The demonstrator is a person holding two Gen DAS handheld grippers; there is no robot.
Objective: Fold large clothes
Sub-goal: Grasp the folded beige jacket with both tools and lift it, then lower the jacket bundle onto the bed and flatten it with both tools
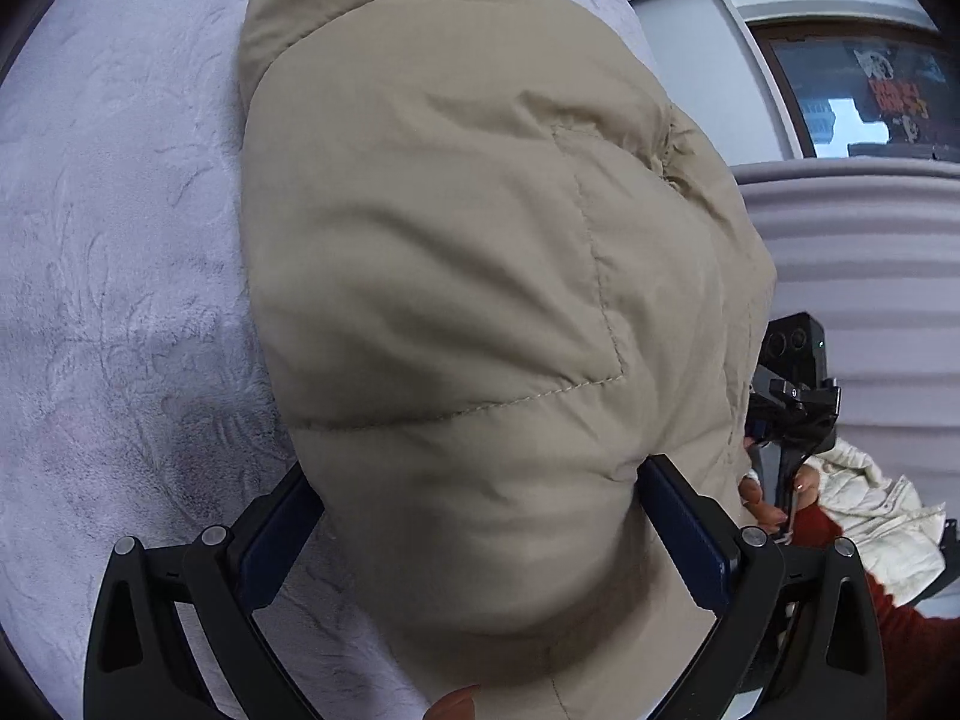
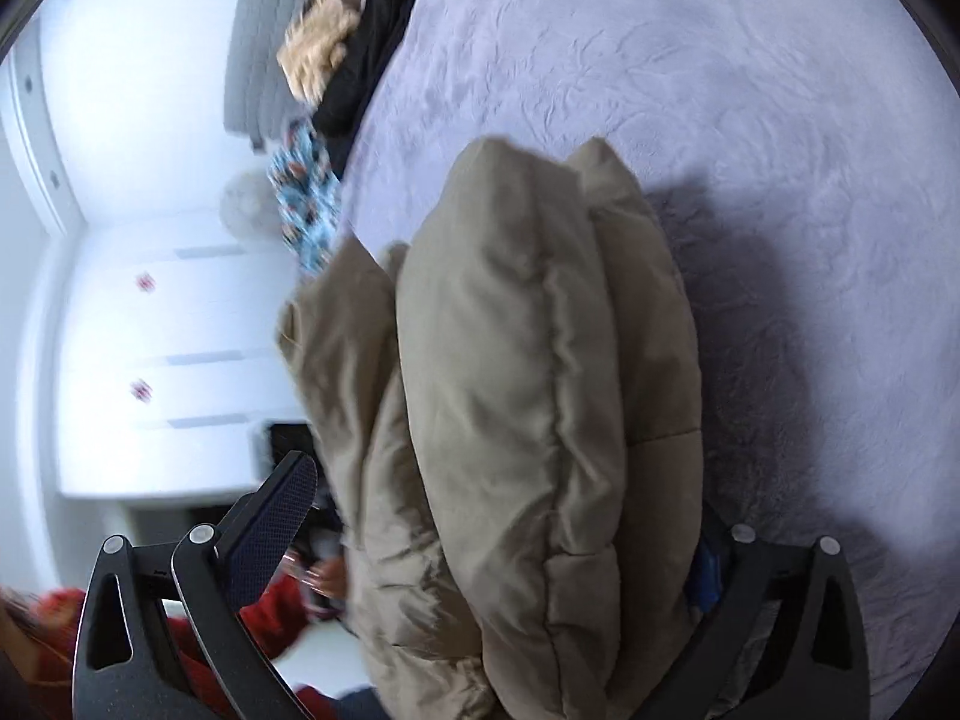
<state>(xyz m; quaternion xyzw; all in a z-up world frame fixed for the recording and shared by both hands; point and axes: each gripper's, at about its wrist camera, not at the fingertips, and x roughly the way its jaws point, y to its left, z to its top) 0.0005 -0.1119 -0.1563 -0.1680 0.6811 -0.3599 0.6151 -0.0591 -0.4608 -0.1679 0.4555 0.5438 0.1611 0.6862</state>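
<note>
On the bed: a lilac plush bedspread (image 1: 120, 276) fills the scene from near to far, and everything is happening on top of it
Jacket: the beige puffer jacket (image 1: 468, 276) is bunched into thick padded rolls, lying on the bedspread between both tools, hanging up towards them at its near end
How it handles: my read is light for its bulk, soft and springy, with a slick shell, so it should puff back open unless pressed flat, and a shallow pinch could slide off
Where to grip: judging from the quilting, a stitched seam or a doubled edge looks like the place to bite, deep into the padding, not on a smooth bulge
Left gripper: the left gripper (image 1: 480, 516) has its blue pads pressed into either side of a fat fold at the near end of the jacket, clamped on it
Right gripper: the right gripper (image 2: 498, 546) stands spread wide around the jacket roll; the left pad is clear of the cloth, the right one is buried behind fabric, so no squeeze here
Far left: in the blurred right wrist view, a black garment (image 2: 366, 60) and a blue patterned cloth (image 2: 303, 198) sit by the bed's edge
Near right: a white quilted garment (image 1: 870, 516) lies beyond a red sleeve (image 1: 900, 648)
</note>
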